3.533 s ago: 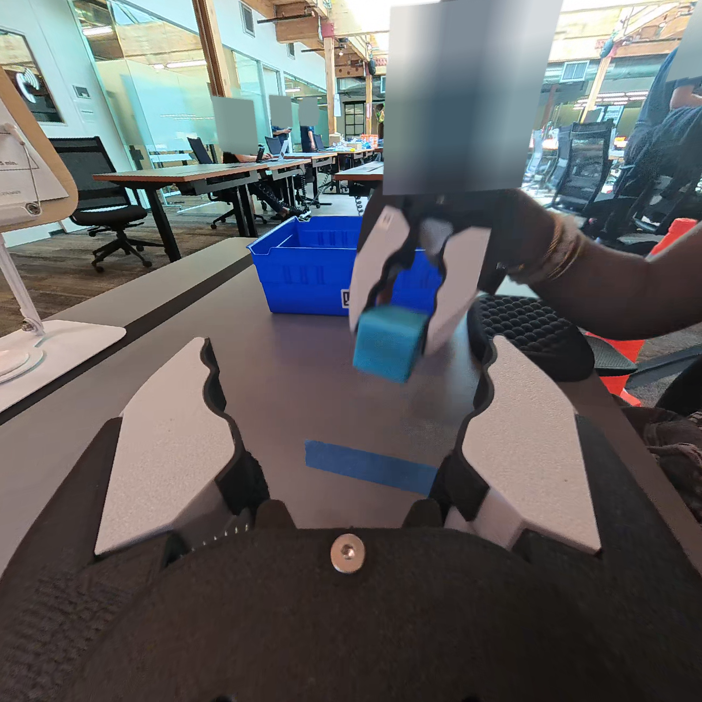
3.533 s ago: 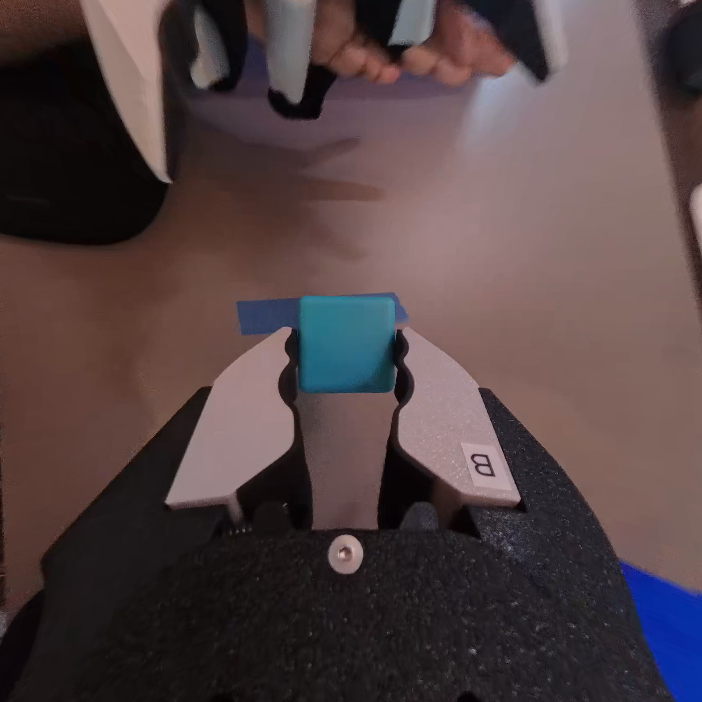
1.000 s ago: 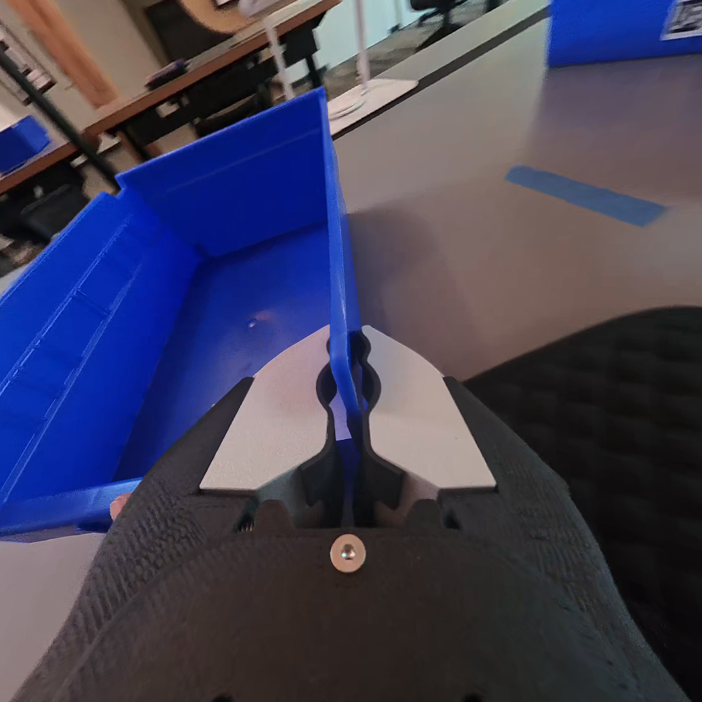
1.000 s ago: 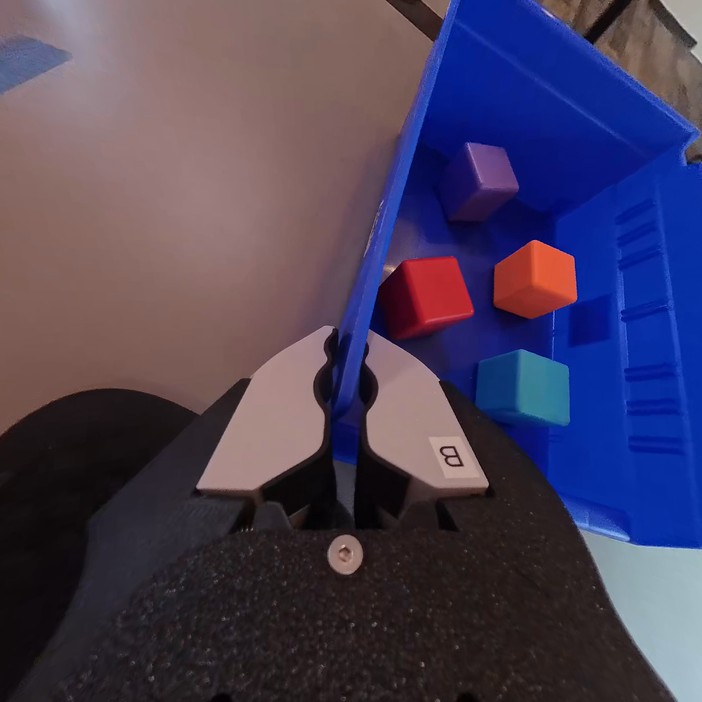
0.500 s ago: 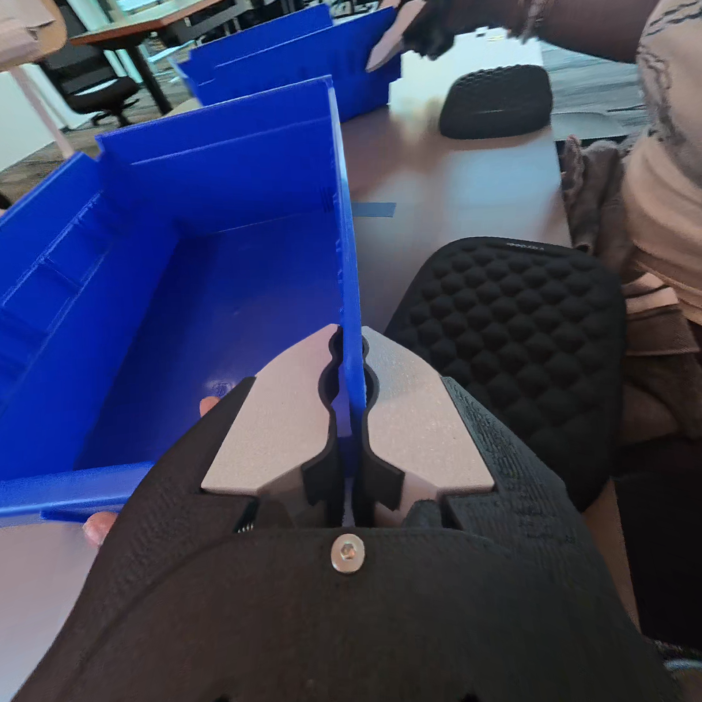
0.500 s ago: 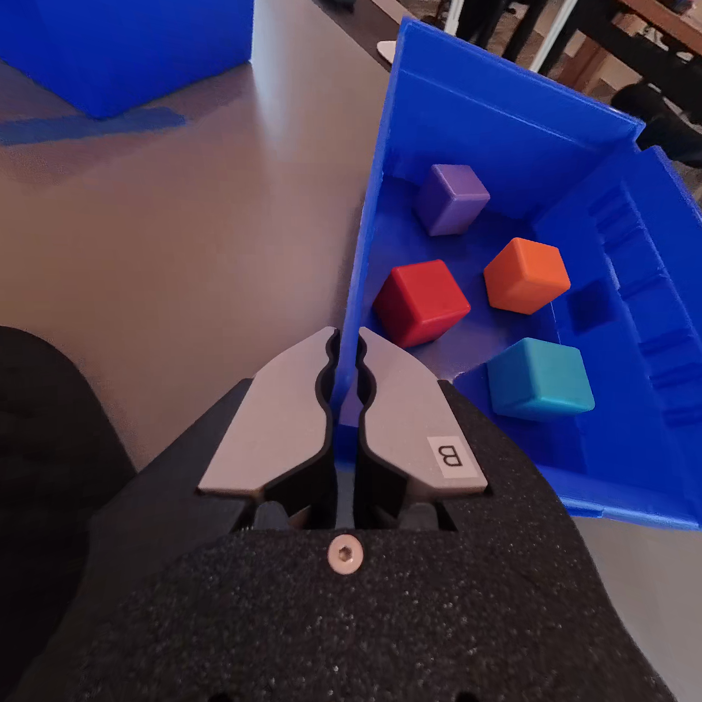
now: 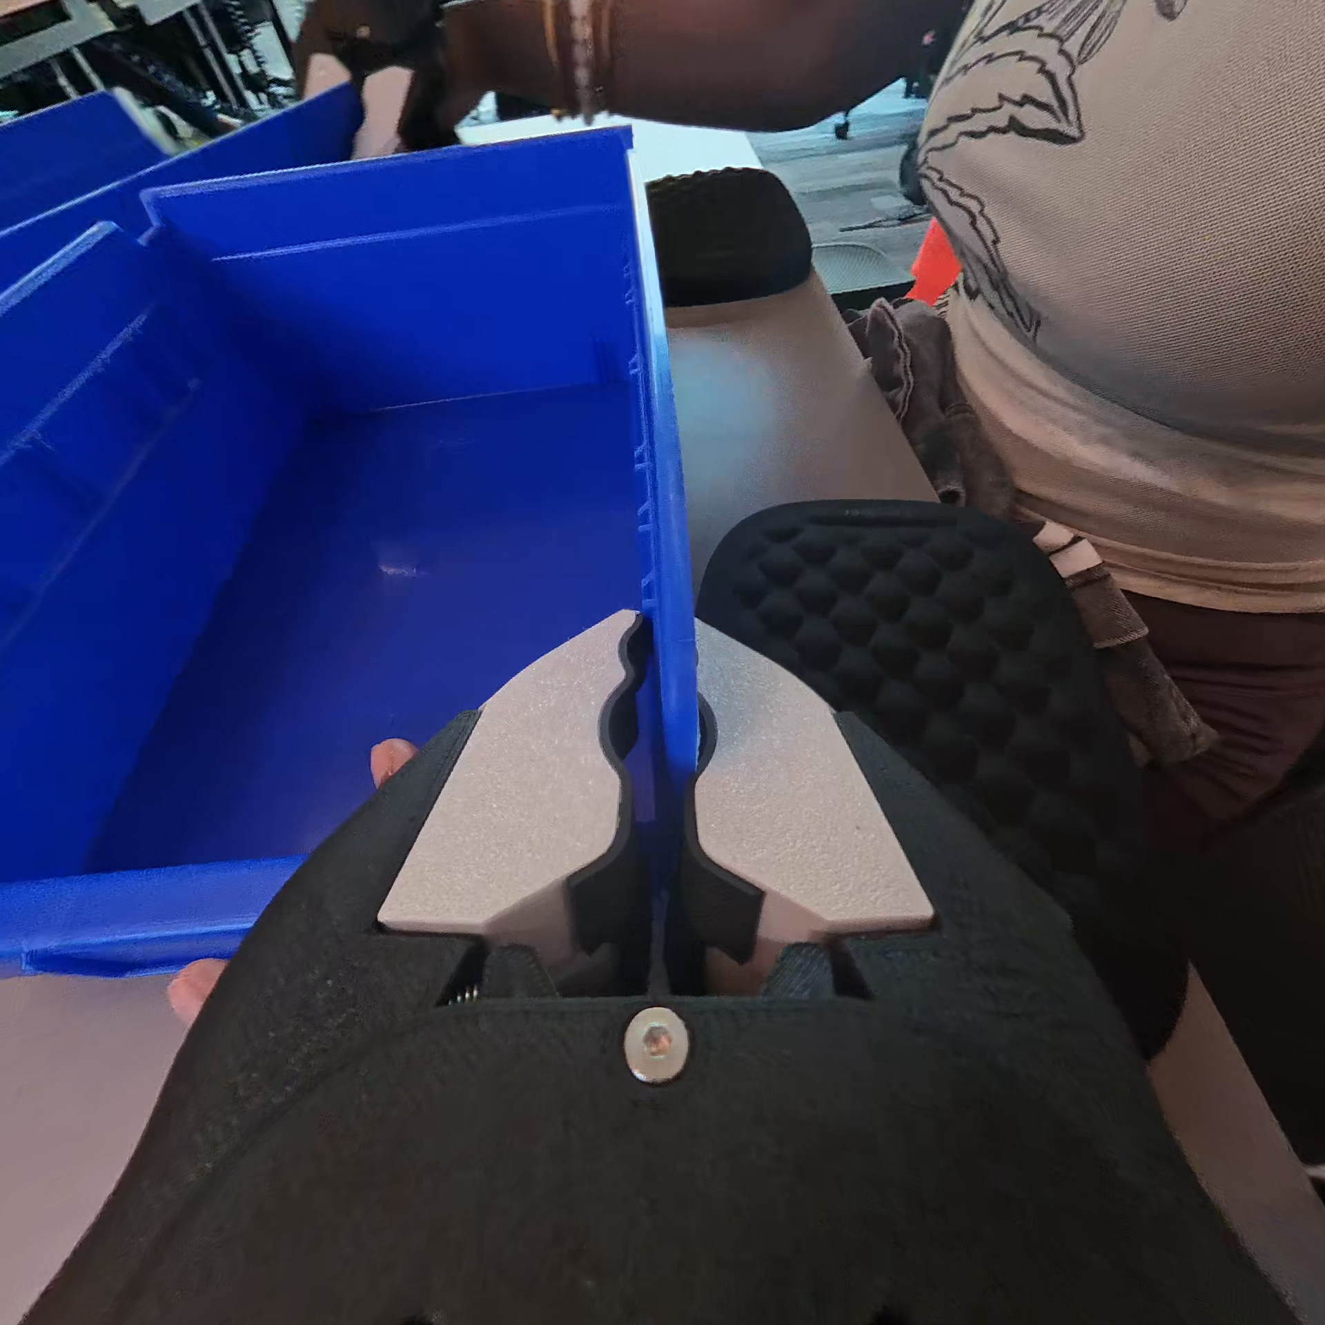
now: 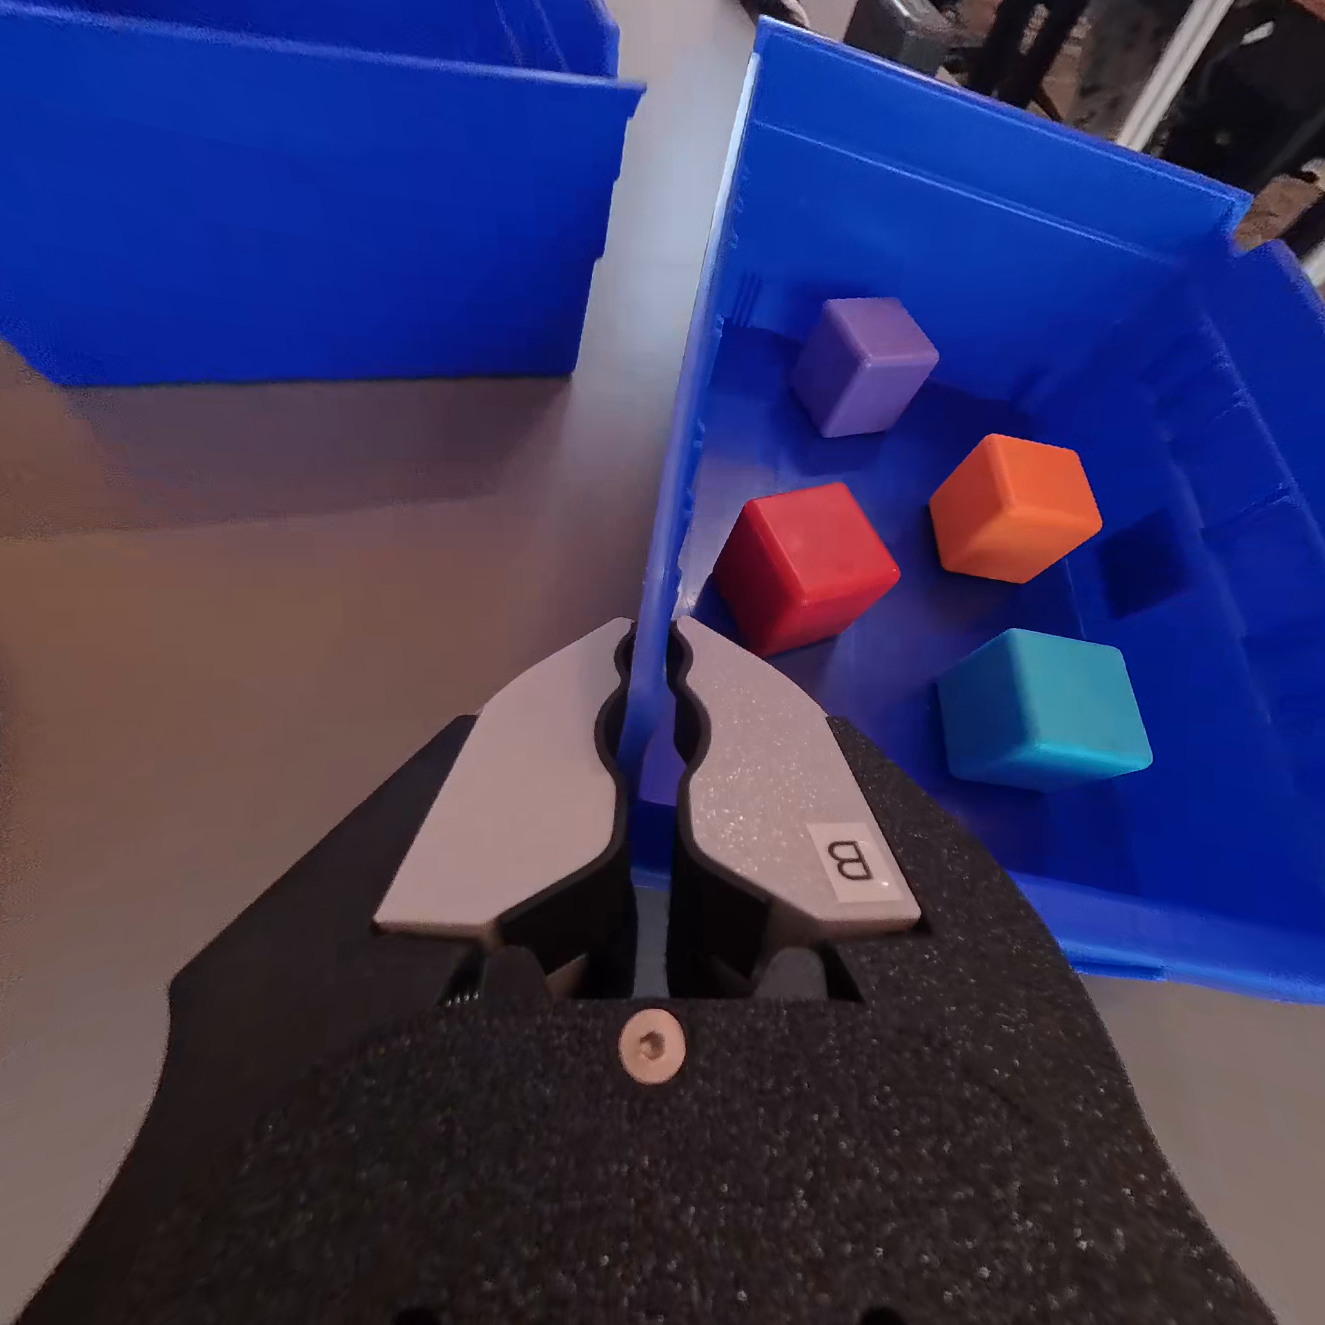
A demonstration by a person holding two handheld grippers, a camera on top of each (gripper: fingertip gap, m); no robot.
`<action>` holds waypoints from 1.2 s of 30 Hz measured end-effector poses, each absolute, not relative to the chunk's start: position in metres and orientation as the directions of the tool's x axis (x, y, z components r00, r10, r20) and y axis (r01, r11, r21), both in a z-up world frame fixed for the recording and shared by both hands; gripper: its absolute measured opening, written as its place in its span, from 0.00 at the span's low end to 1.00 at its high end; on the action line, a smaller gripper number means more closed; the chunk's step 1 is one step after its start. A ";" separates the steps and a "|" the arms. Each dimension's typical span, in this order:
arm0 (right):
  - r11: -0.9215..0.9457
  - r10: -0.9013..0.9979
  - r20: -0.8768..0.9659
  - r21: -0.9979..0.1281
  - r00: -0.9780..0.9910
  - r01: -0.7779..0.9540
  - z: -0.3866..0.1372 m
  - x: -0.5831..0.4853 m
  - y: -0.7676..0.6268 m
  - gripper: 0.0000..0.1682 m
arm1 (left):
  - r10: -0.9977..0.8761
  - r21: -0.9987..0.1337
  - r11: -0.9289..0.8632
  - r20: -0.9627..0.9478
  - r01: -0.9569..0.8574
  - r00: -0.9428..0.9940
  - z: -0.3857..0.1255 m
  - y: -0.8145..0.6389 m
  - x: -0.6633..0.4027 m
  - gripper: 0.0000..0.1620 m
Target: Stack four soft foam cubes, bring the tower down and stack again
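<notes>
The left gripper (image 7: pixel 663 638) is clamped on the thin side wall of an empty blue bin (image 7: pixel 301 573), one grey finger inside the wall and one outside. Two fingertips of the person's hand (image 7: pixel 391 756) peek out by the gripper's black body. Just to the right of that wall a bumpy black pad (image 7: pixel 925 645) lies on the grey table (image 7: pixel 760 409), and a second black pad (image 7: pixel 724 229) sits farther back. The person's pale printed shirt (image 7: pixel 1147 287) fills the right side, and an arm with bracelets (image 7: pixel 645 64) reaches across the top. The right gripper (image 8: pixel 651 627) is pinched on the side wall of a second blue bin (image 8: pixel 932 201) in the same way. A small white sticker (image 8: pixel 853 864) with one black letter sits on its right-hand finger; I do not read it out. No other writing can be made out. The four foam cubes all lie loose on the floor of this bin, apart from each other and not stacked. The red cube (image 8: pixel 806 566) is closest to the gripped wall, the teal cube (image 8: pixel 1039 706) is nearest the camera, the orange cube (image 8: pixel 1014 505) is beyond it, and the purple cube (image 8: pixel 864 366) is farthest back. Another blue bin wall (image 8: pixel 287 215) stands across the grey table to the left.
</notes>
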State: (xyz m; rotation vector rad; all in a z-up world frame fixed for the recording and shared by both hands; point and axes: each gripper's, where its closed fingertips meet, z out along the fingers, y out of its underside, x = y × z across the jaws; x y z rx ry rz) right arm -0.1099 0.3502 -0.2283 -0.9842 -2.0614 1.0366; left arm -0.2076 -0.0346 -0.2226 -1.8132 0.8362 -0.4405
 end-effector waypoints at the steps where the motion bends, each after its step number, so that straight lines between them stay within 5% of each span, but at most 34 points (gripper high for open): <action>1: 0.418 0.815 0.188 -0.846 -0.548 0.331 -0.228 -0.116 0.348 0.04 | -0.732 -0.918 -0.206 -0.087 -0.340 0.676 -0.223 -0.031 -0.203 0.04; 24: 0.435 0.644 0.156 -0.880 -0.749 0.191 -0.224 -0.233 0.289 0.05 | -0.775 -0.947 -0.165 -0.050 -0.277 0.630 -0.216 0.022 -0.150 0.10; 29: 0.326 0.754 0.121 -0.922 -0.646 0.208 -0.207 -0.228 0.316 0.28 | -0.705 -0.975 -0.120 -0.049 -0.188 0.707 -0.194 0.019 -0.160 0.33; 36: 0.388 0.887 0.246 -0.857 -0.392 0.340 -0.179 -0.165 0.373 0.42 | -0.481 -0.985 0.027 -0.164 -0.173 0.861 -0.128 -0.009 -0.218 0.34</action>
